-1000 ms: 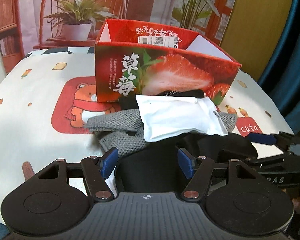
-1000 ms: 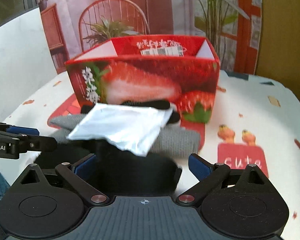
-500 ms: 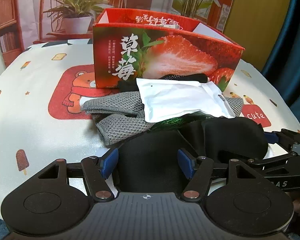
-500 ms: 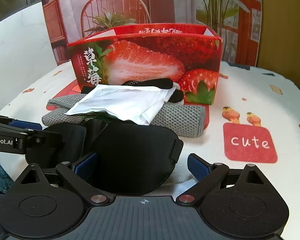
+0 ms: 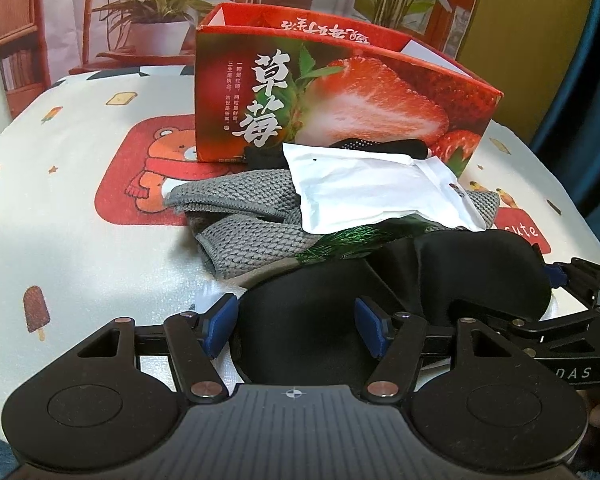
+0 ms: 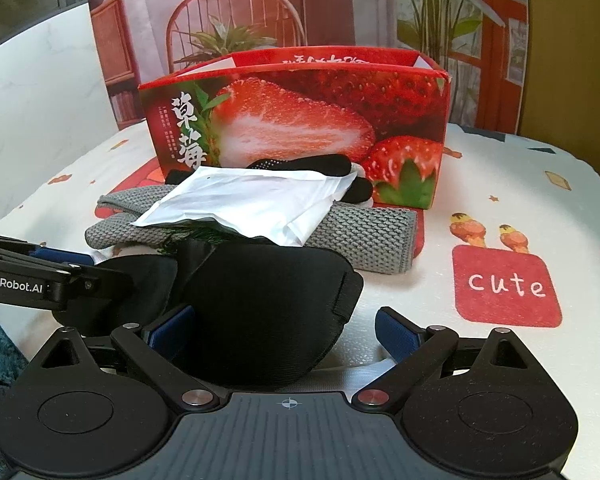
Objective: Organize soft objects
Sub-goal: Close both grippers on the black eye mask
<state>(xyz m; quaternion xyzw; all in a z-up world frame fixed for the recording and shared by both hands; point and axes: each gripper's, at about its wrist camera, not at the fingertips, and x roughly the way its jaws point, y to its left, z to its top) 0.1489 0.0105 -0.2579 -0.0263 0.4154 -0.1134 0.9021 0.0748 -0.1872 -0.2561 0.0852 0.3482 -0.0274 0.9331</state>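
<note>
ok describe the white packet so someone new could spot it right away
Find the red strawberry box on the cartoon tablecloth. In front of it lies a pile of soft things, and the white packet sits on top, over the grey knitted cloth. It is the only flat, smooth white item there.

Black eye mask (image 6: 260,304) nearest; behind it grey knit cloth (image 6: 364,236), white pouch (image 6: 252,204) on top, black glove (image 6: 320,166) against strawberry box (image 6: 300,120).

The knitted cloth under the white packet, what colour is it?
The knitted cloth is grey with a woven mesh texture, clearest in the right wrist view.
</note>
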